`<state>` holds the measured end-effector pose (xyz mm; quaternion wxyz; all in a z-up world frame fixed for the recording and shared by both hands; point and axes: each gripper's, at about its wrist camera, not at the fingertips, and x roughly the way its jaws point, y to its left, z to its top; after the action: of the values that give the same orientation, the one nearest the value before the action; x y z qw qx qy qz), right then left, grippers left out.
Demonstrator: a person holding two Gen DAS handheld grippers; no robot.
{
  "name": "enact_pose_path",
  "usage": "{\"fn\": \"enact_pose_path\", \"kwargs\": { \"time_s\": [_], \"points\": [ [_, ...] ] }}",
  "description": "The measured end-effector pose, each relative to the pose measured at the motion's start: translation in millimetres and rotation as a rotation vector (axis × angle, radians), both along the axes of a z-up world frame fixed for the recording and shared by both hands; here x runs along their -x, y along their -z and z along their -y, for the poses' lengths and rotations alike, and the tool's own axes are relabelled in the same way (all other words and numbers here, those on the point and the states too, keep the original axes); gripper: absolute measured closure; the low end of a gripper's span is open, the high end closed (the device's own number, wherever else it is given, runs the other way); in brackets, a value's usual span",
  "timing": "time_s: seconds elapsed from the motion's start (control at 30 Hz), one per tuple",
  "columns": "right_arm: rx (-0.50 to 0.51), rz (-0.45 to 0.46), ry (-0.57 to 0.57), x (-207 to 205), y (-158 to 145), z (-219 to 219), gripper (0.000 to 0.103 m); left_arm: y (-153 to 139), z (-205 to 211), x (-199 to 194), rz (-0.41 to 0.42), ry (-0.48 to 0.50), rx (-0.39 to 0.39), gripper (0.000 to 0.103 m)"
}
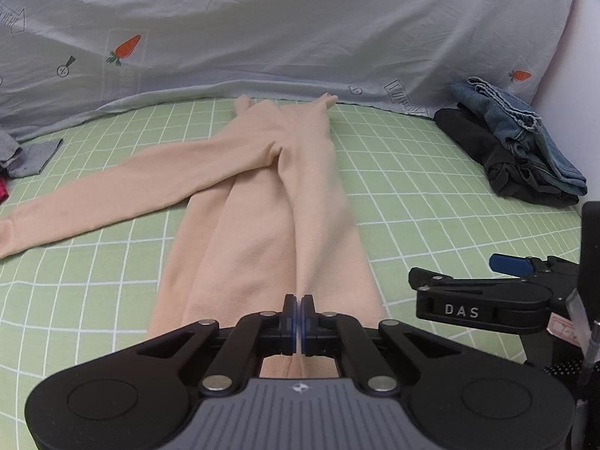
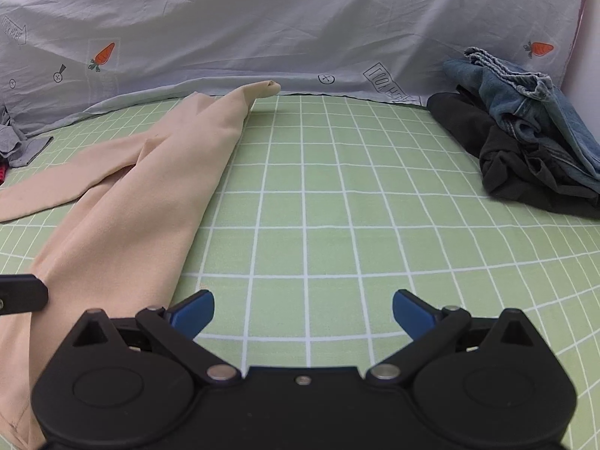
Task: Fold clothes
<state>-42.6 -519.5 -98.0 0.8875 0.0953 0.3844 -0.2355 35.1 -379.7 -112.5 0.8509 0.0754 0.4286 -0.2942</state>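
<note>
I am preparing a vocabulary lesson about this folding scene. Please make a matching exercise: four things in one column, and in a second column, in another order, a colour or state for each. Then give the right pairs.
Things:
1. long-sleeved top
2. jeans
3. left gripper
4. right gripper

Colours or states:
A. jaws wide apart over the green checked cover
B. blue, lying on a black garment
C. peach, spread out flat
D. jaws closed together over the peach cloth

Pairs: 1-C, 2-B, 3-D, 4-A
</note>
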Motion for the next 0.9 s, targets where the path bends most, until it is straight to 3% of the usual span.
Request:
{"fn": "enact_pose_path", "kwargs": {
  "time_s": [0.1,0.17,0.23,0.47,0.6,0.77,0.9],
  "points": [
    [0.011,-0.006,-0.010,0.4,-1.0,-7.2,0.000,22.2,-19.5,-14.7,-0.106,-0.097,-0.012,0.102],
    [0.032,-0.002,-0.029,1.7,-4.2,-14.6,0.000,20.8,-39.6,-18.3,-0.145,-0.144,0.058,0.099],
    [0.052,0.000,-0.039,2.1,-7.7,-20.6,0.000,12.9,-58.6,-20.7,-0.131,-0.191,0.091,0.095],
    [0.025,-0.014,-0.022,-16.6,-9.4,-34.1,0.000,-7.1,-130.0,-63.7,-0.058,-0.403,0.039,0.051],
    [0.023,-0.038,0.013,-33.1,-6.3,-44.7,0.000,-4.4,-174.4,-104.5,-0.054,-0.496,0.000,0.044],
    [0.035,-0.076,0.071,-56.2,-6.7,-50.3,0.000,7.4,-216.5,-163.9,-0.030,-0.562,-0.029,0.025],
    [0.074,-0.108,0.150,-80.3,-8.8,-50.7,0.000,21.9,-232.2,-208.3,-0.037,-0.559,-0.035,0.023]
  ]
}}
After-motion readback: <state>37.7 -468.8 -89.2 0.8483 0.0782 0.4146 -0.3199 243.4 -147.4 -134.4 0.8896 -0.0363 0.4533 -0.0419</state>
